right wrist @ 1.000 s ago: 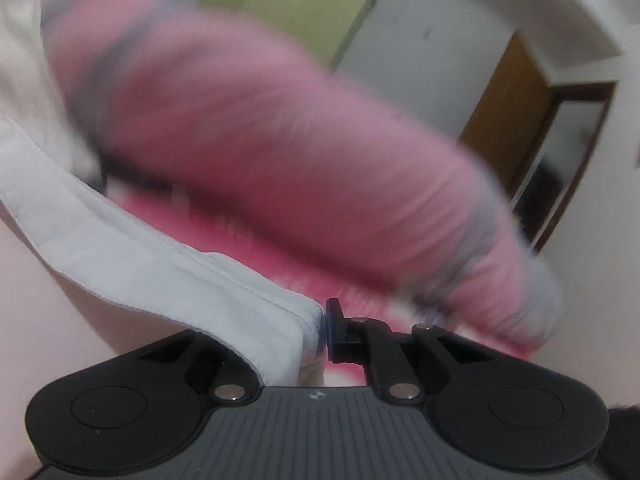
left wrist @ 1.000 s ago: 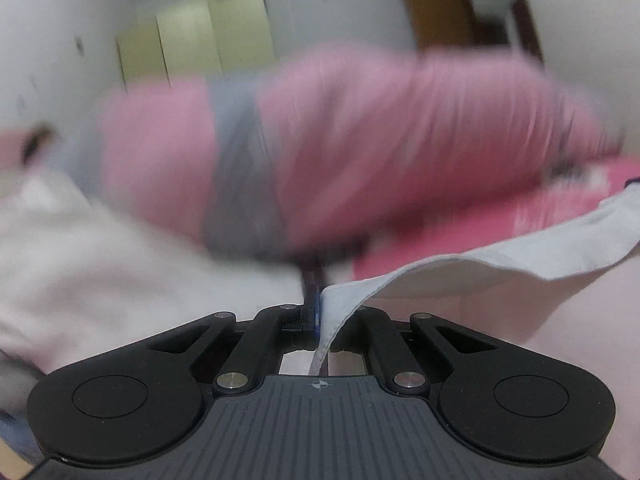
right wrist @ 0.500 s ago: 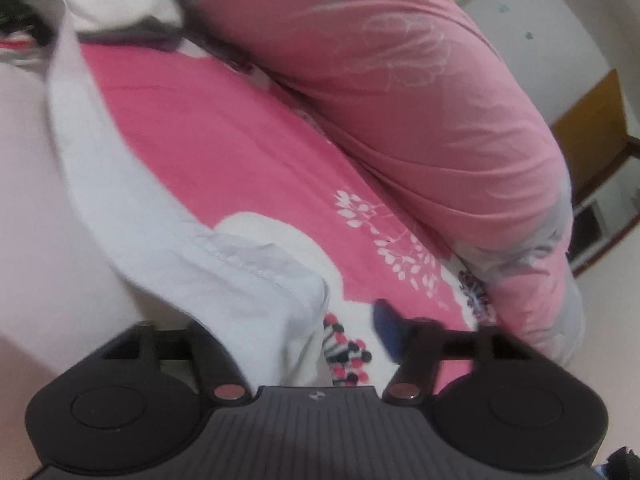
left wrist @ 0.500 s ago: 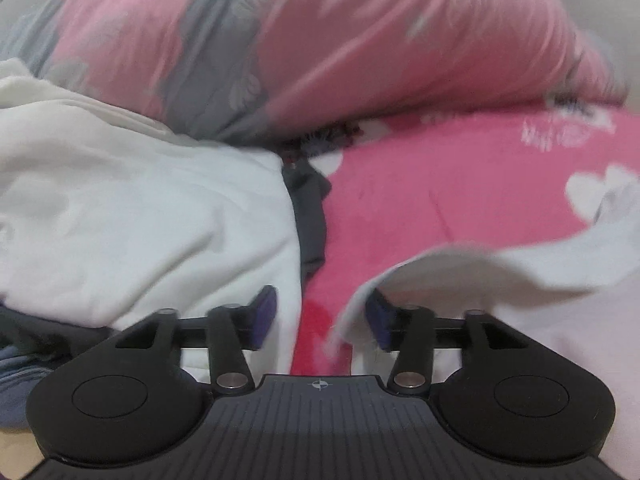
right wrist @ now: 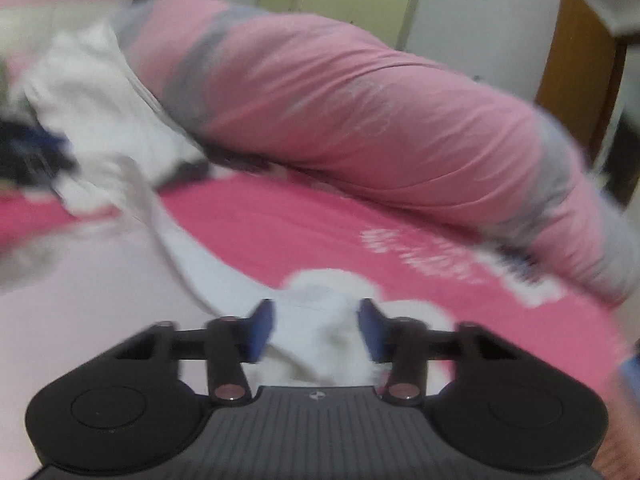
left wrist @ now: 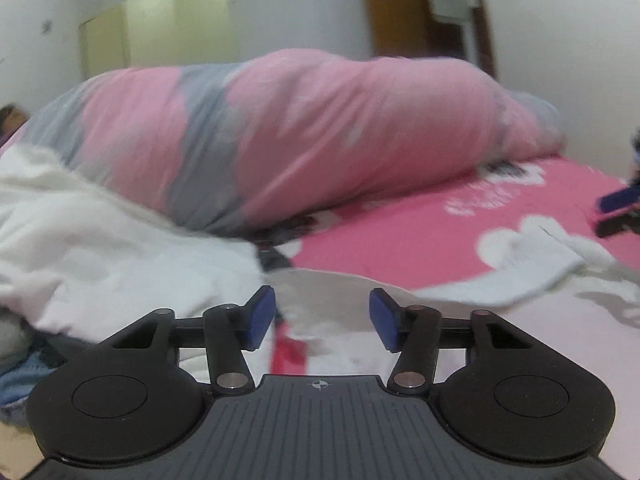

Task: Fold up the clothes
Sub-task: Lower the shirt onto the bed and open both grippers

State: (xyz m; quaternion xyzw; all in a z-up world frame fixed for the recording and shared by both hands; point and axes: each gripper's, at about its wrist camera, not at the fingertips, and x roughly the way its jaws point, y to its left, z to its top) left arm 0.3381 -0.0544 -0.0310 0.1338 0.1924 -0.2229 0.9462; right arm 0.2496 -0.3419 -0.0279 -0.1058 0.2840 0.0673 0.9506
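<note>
Nearest in the left wrist view, the left gripper [left wrist: 322,318] has its blue pads [left wrist: 262,316] apart and closing, with the hem of the pale pink garment [left wrist: 540,344] lying under the gap and neither pad pressing on it. The right wrist view shows the same at its own end: the right gripper [right wrist: 316,334] is closing, its pads [right wrist: 370,334] set apart on either side of the garment's white folded edge [right wrist: 320,344], which sits in the gap; blur hides whether they touch it.

Only the left view shows the heap of white clothes [left wrist: 100,248] pressed against the garment's left side, with dark and blue fabric under it at the frame's lower left. It also catches the right gripper's blue fingertips at the far right edge, above the garment's white band. Only the right view shows the band running away to the upper left toward the heap and the blurred left gripper there.

Beyond the garment's edge both views show open pink bedsheet [left wrist: 400,236], bare up to the rolled pink and grey duvet [left wrist: 300,136] that closes off the far side. Behind it stand a white wall, a pale green cupboard [left wrist: 160,36] and a brown door [right wrist: 576,52]
</note>
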